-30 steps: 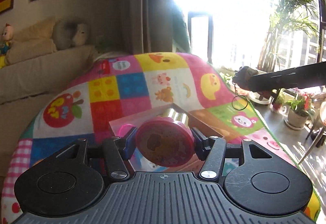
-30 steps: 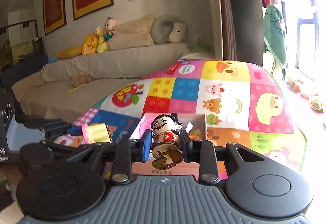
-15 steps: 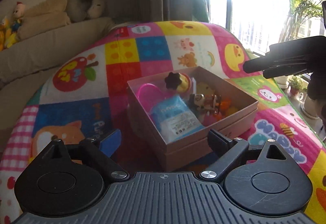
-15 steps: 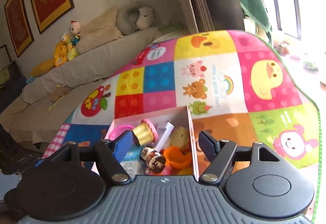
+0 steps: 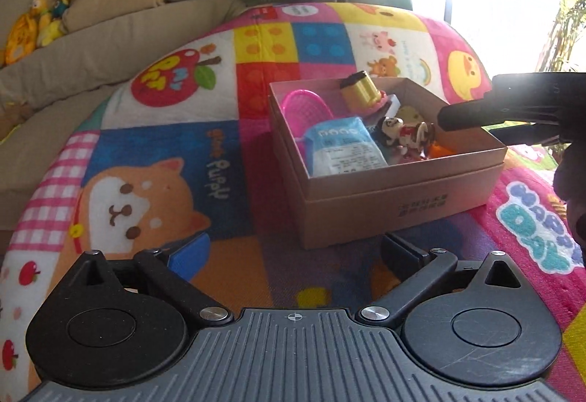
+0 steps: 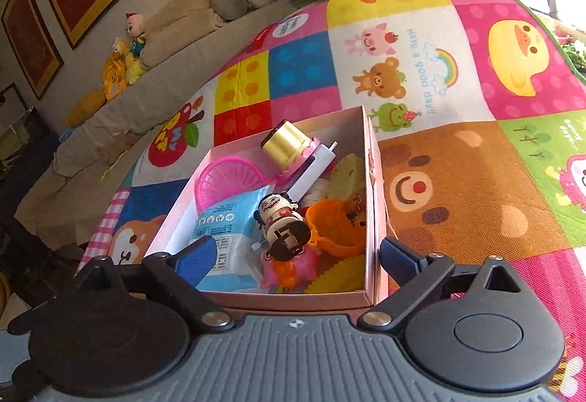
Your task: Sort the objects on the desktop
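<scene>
A brown cardboard box (image 5: 399, 204) (image 6: 375, 189) sits on the colourful play mat. It holds a gold-and-pink round toy (image 5: 362, 92) (image 6: 287, 145), a doll figure (image 5: 403, 134) (image 6: 282, 226) lying down, a blue tissue pack (image 5: 340, 145) (image 6: 219, 222), a pink basket (image 5: 306, 109) (image 6: 227, 178) and an orange cup (image 6: 335, 222). My left gripper (image 5: 295, 253) is open and empty in front of the box. My right gripper (image 6: 296, 255) is open and empty over the box's near edge; it also shows in the left wrist view (image 5: 512, 109).
The play mat (image 5: 164, 153) (image 6: 476, 164) covers the table, whose edges curve away on all sides. A beige sofa (image 5: 91, 32) with plush toys stands behind on the left. A bright window with plants lies to the right.
One second ago my left gripper held the gold-and-pink toy and my right held the doll. Both opened, the toys now lie in the box, and both grippers have drawn back.
</scene>
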Available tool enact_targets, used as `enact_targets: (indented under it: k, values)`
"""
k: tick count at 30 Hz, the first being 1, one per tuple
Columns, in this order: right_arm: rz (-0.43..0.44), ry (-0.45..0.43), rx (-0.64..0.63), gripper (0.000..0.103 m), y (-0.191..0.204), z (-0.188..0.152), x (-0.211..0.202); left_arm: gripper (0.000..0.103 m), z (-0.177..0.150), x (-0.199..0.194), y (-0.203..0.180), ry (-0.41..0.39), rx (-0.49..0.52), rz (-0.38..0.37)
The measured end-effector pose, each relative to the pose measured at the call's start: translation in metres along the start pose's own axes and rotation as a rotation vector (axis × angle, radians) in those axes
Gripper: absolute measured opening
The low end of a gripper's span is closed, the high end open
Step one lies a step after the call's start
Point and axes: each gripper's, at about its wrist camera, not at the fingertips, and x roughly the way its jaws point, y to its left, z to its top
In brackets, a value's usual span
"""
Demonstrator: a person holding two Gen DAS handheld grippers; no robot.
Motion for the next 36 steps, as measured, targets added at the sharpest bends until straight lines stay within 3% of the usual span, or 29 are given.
enact_targets:
  k: [3,6,10,16,25,36]
  values:
    - [-0.097,-0.091,-0.083,0.098,0.020,-0.013,-0.020,0.103,-0.007,0.002,0.004,0.015,-0.032,0.035]
    - [-0.177,-0.148,-0.176,0.103,0.038,-0.034,-0.043,0.103,-0.013,0.013,0.007,0.082,-0.067,0.035]
    - [-0.238,-0.053,-0.237,0.103,0.045,-0.065,-0.042,0.103,-0.021,0.026,0.003,0.097,-0.099,0.062]
    - [-0.319,0.087,-0.239,0.103,0.035,-0.092,-0.006,0.103,-0.021,0.031,-0.004,0.083,-0.098,0.098]
    - [-0.322,0.019,-0.225,0.103,0.033,-0.097,-0.006,0.103,-0.026,0.029,-0.008,0.054,-0.122,0.125]
    - [-0.332,0.015,-0.230,0.103,0.035,-0.098,-0.005,0.103,-0.026,0.030,-0.008,0.055,-0.122,0.125]
